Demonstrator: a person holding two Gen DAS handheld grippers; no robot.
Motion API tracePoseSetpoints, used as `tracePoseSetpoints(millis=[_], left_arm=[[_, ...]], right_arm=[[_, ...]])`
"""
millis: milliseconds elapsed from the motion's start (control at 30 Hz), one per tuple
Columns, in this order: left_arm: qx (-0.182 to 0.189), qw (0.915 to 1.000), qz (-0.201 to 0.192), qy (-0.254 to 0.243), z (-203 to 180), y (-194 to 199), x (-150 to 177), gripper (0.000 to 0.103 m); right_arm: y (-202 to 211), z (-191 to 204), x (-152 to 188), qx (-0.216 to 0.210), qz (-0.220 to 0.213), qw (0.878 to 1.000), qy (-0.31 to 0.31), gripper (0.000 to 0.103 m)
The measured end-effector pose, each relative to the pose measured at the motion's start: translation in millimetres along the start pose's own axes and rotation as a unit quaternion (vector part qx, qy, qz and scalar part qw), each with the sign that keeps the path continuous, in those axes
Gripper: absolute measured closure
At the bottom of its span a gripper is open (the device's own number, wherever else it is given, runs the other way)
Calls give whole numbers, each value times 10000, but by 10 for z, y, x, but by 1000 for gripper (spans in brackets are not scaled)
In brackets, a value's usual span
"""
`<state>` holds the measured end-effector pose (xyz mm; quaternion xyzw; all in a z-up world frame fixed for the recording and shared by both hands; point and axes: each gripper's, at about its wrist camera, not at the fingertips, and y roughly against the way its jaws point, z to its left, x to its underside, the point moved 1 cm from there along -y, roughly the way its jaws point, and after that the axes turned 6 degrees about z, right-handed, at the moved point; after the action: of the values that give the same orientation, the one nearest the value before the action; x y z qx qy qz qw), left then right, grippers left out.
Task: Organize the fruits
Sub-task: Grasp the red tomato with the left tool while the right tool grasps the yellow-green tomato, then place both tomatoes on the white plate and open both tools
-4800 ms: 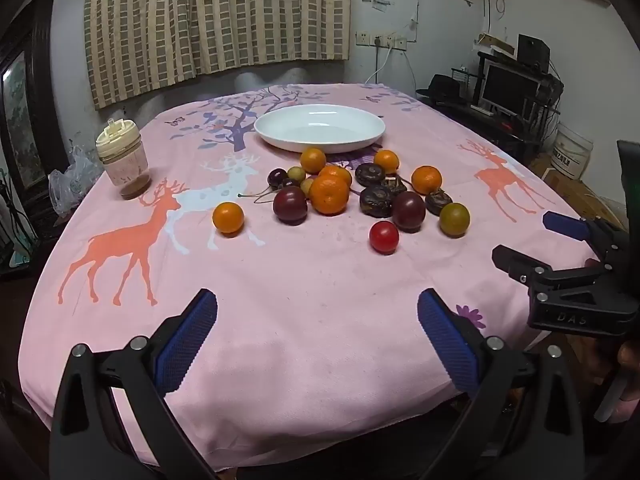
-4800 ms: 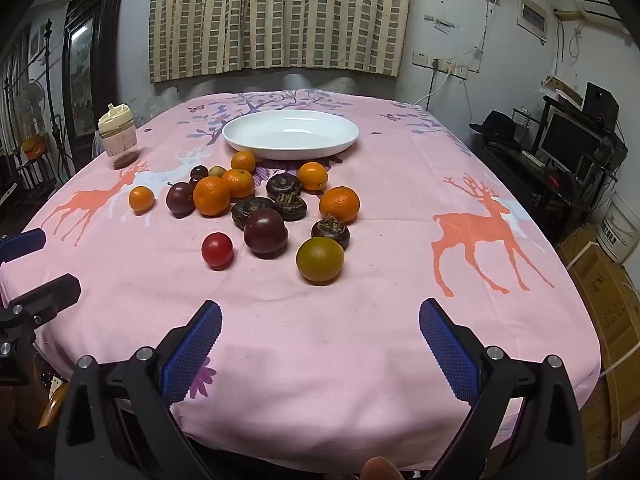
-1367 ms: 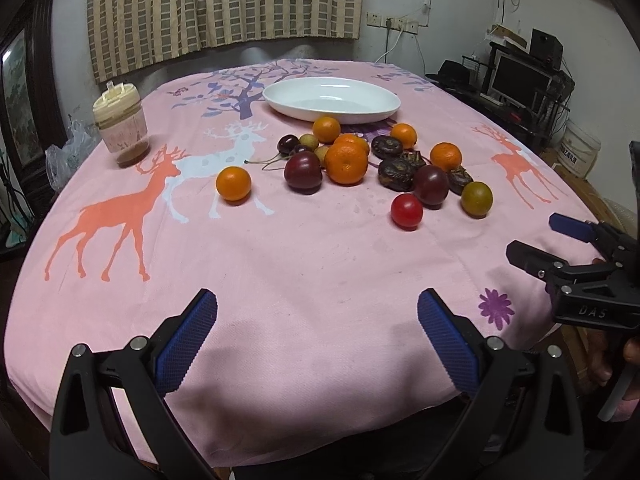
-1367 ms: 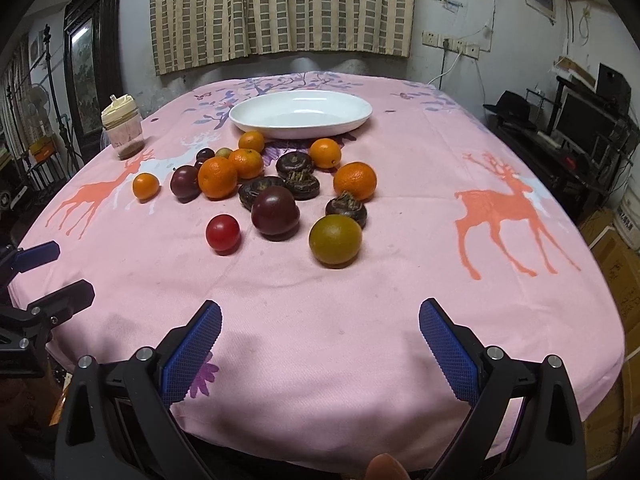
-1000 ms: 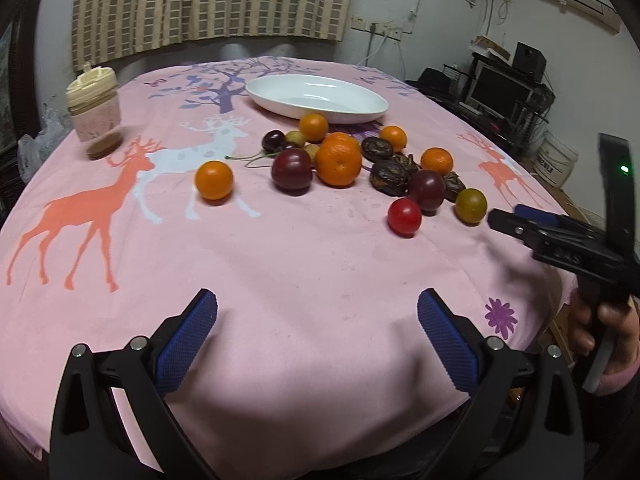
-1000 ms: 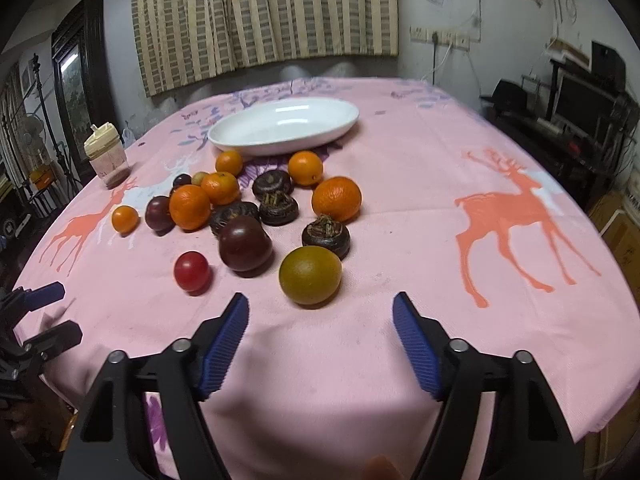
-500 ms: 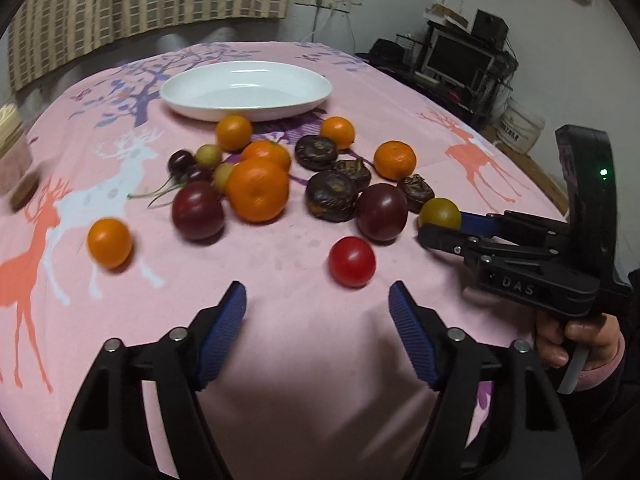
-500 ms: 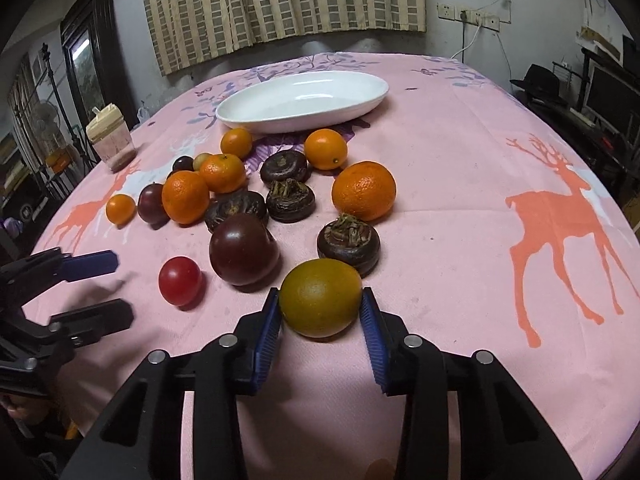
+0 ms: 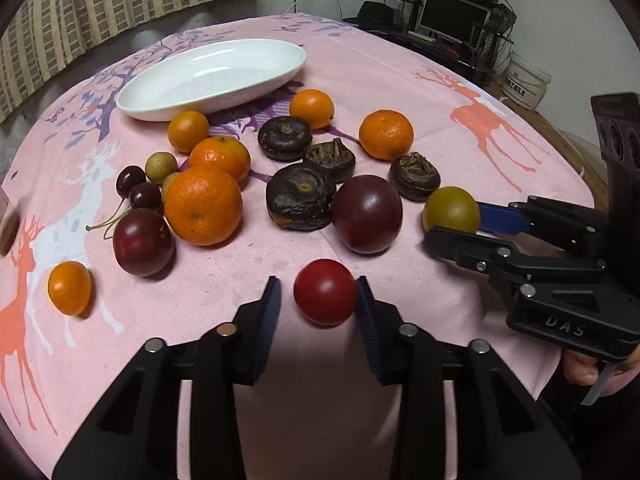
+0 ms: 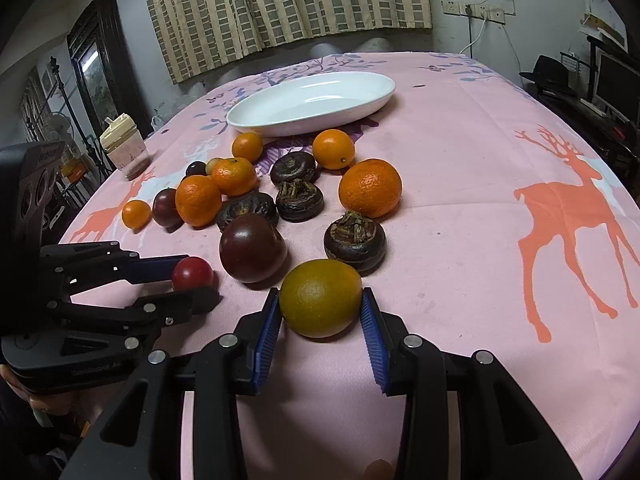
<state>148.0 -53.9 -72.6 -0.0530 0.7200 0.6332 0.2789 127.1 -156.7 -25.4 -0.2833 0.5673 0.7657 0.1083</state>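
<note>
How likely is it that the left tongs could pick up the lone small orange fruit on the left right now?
Probably not yet. The left tongs are full, closed around the red fruit. The path itself looks free: only bare pink cloth lies between them and the small orange fruit.

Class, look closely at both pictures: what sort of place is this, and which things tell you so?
Most likely a lived-in room at home: a table under a pink deer-print tablecloth, striped curtains over the window, and a computer monitor on a cluttered desk.
</note>
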Motion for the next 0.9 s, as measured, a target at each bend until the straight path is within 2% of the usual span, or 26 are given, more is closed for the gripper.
tracePoseSetpoints(millis=[33,133,267,300,400,533,600,733,900], left_arm=[[41,10000,-2,-13,-2,4,-1,74],[170,9998,13,54,47,37,11,74],[712,9971,-199,190,267,259,-95,74],[701,9968,-324,215,335,333,-165,74],[320,9954,-840,319,632,540,-579,74],[102,9935,-947,620,1033,427,-1193,74],[-55,9938,-836,728,1211,255,-1457,74],[-134,9929,-281,1147,1562,-217,-1810,74],[-145,9914,210,1282,1708,-623,-1953,74]], right_arm=[[0,1,-3,3,7,10000,6,63],[29,17,-23,24,2,10000,54,63],[170,49,-213,-159,-279,9994,150,63],[202,72,-367,-225,-403,9987,200,63],[160,107,-801,-389,-604,9971,255,63],[-304,123,-1589,-327,-406,9985,185,63],[-544,122,-1865,-155,-256,9994,173,63],[-1101,115,-2283,116,287,9995,100,63],[-1461,142,-2381,163,766,9969,30,63]])
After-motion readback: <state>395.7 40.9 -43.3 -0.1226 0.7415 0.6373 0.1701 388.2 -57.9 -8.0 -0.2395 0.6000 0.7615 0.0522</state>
